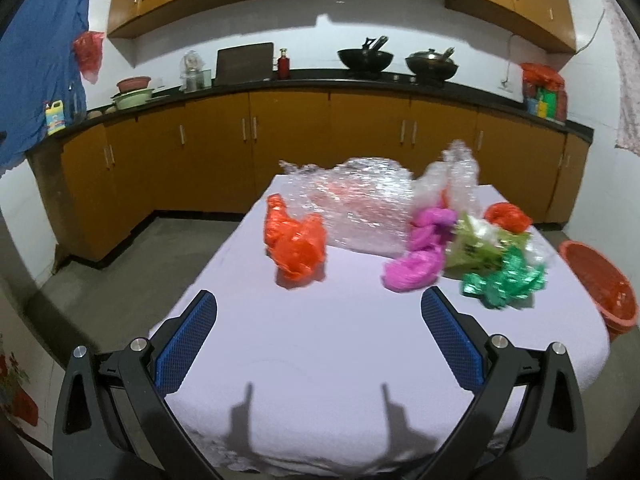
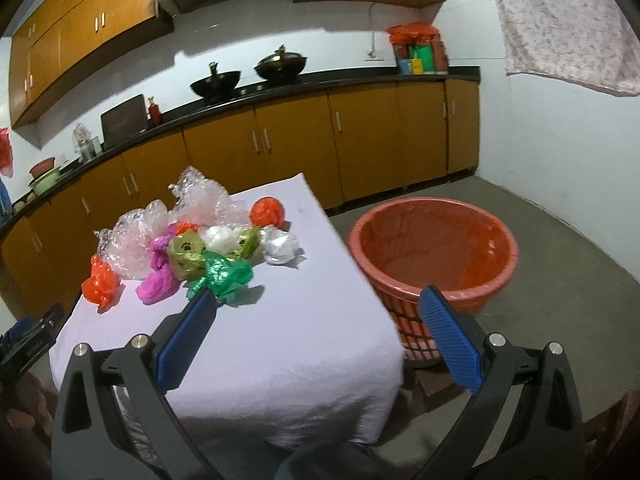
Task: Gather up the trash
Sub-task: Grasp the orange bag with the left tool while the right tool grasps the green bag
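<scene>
Crumpled trash lies on the white-clothed table (image 1: 320, 360): an orange bag (image 1: 294, 246), clear bubble wrap (image 1: 360, 204), a pink bag (image 1: 416, 264), a green foil wrapper (image 1: 504, 280), an olive packet (image 1: 474, 248) and a second orange bag (image 1: 506, 216). In the right wrist view the green wrapper (image 2: 226, 274), a white bag (image 2: 280, 246) and an orange ball (image 2: 268, 212) show. My left gripper (image 1: 318, 306) is open and empty, short of the pile. My right gripper (image 2: 318, 302) is open and empty over the table's right edge, beside the red basket (image 2: 432, 248).
The red basket (image 1: 600, 284) stands on the floor right of the table. Wooden cabinets and a black counter with two woks (image 1: 364, 58) run along the back wall. My left gripper's body shows at the left edge of the right wrist view (image 2: 28, 340).
</scene>
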`<action>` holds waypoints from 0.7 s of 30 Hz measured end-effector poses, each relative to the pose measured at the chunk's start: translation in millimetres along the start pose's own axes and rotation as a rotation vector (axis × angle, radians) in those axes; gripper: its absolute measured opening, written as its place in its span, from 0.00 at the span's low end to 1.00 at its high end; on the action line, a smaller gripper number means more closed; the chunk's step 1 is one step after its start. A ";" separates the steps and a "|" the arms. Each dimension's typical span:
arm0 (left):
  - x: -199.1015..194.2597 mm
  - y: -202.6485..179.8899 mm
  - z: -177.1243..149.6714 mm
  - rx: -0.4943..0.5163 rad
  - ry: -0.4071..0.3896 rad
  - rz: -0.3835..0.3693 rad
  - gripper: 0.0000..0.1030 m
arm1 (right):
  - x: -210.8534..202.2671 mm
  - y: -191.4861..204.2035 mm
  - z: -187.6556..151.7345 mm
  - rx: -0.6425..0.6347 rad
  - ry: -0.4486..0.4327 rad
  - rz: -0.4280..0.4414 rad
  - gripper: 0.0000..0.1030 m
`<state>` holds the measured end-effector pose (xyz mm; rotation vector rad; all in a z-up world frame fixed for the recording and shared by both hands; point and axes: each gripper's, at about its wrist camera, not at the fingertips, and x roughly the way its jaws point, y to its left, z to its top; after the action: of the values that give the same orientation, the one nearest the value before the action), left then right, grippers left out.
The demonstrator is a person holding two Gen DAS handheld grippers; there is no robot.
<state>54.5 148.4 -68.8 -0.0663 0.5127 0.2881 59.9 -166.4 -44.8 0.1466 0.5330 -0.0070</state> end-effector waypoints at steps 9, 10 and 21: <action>70.6 30.7 30.9 -0.036 0.081 0.036 0.98 | 70.9 53.0 5.3 -0.110 0.072 0.073 0.92; 77.3 32.6 32.4 -0.041 0.091 0.034 0.98 | 76.4 54.9 4.9 -0.112 0.079 0.081 0.91; 139.2 33.2 38.5 -0.044 0.191 0.047 0.98 | 148.5 66.6 8.4 -0.059 0.140 0.134 0.91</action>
<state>179.0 220.9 -103.6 -0.1256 0.6985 0.3409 195.1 -97.0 -103.8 0.1256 0.6610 0.1508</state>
